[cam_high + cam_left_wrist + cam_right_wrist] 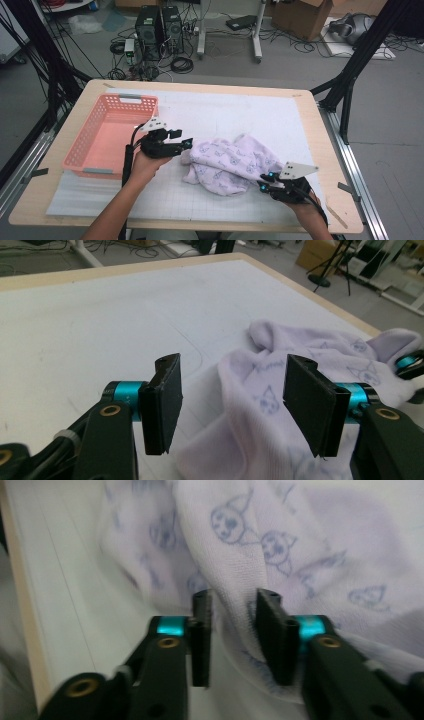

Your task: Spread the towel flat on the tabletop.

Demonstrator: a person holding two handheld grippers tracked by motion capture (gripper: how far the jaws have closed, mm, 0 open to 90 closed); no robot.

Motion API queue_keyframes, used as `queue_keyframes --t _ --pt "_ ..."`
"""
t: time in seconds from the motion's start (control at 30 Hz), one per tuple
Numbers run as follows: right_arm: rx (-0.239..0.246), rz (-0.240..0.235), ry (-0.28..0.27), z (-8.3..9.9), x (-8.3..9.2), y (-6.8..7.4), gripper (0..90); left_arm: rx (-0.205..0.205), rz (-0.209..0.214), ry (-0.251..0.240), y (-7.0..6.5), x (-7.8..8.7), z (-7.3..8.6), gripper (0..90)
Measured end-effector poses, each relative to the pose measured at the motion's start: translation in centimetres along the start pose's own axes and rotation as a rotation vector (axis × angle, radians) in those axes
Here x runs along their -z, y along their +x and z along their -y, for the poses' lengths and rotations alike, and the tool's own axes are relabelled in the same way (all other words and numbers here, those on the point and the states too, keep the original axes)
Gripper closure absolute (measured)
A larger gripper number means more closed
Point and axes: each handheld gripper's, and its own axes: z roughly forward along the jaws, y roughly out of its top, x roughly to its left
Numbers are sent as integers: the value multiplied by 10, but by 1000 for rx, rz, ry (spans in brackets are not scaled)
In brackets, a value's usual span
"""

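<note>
So the lilac printed cloth [227, 164] lies crumpled at the table's middle, toward five o'clock from the pink basket [111, 134], and nothing is folded or binned yet. Your left gripper [186, 144] sits at its nine o'clock edge, jaws spread with fabric between them but unpressed. Your right gripper [264, 181], at its four o'clock corner, stands parted around a fold, not pinching. Both grasps remain ahead of you.

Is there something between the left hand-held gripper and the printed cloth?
Nothing visible. The left hand-held gripper has its jaws open right at the near edge of the printed cloth, with cloth already showing in the gap. Only bare white mat lies beside it.
</note>
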Motion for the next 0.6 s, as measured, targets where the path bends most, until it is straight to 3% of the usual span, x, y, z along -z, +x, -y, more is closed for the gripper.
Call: queue_keyframes --t 0.13,0.23,0.3,0.4,0.47,0.6 --pt "-88 12 -142 -8 15 -10 550 -12 -25 64 6 -33 -10 420" --pt "-124 51 -205 -14 21 -18 540 -50 -55 143 7 -59 -10 442" --pt "-148 56 -251 -17 24 -23 540 -41 -53 186 9 -76 -9 443" --pt "-164 101 -250 -19 25 -27 540 -22 -18 262 8 -98 -6 429" --pt "-166 114 -231 -18 23 -30 538 -40 8 314 2 -110 -1 388" --pt "-174 129 -192 -11 18 -34 539 -40 58 363 -7 -120 6 395"
